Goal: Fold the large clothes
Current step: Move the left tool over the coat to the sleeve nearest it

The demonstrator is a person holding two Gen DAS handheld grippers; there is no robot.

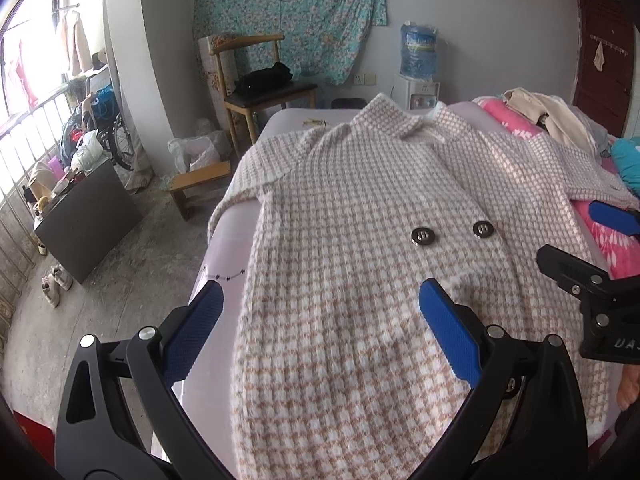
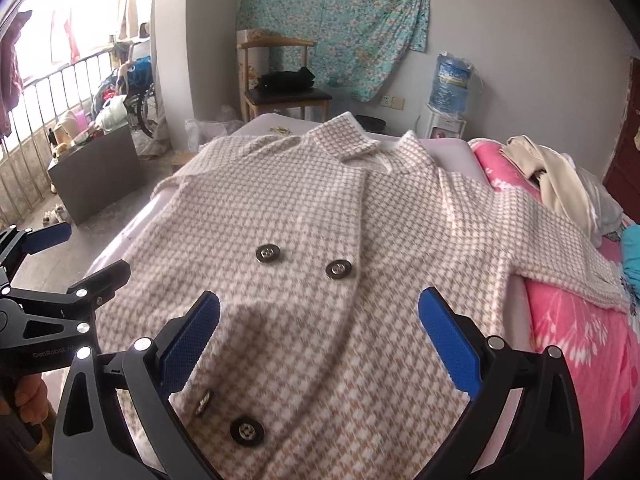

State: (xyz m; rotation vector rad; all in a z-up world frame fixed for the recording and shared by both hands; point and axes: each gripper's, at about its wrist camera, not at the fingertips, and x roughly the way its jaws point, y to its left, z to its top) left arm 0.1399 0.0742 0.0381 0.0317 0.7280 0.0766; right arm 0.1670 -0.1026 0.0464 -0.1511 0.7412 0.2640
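I have both grippers hovering over the lower part of the coat [image 1: 352, 216], and neither one holds anything. The left gripper [image 1: 320, 308] has its blue pads [image 1: 448, 332] spread wide, one over the coat's left edge where the lilac sheet [image 1: 224, 256] shows, the other over the checked cloth itself. The right gripper [image 2: 320, 312] is just as wide apart, its pads [image 2: 448, 336] above the front panel below the upper pair of buttons [image 2: 267, 254]; two more buttons [image 2: 245, 429] sit lower down between its arms. The coat lies flat and face up on the bed [image 2: 256, 124], collar [image 2: 352, 140] toward the far end, front closed, one sleeve [image 1: 248, 176] drooping over the bed's left edge and the other sleeve [image 2: 560, 248] stretched out across the pink blanket [image 2: 580, 340]. In the left view I see the right gripper's tip at the far right, beside the coat's hem side; in the right view the left gripper shows at the left edge with a hand [image 2: 28, 404] under it. Beyond the bed stand a chair [image 1: 260, 88] and a water dispenser [image 1: 418, 76].
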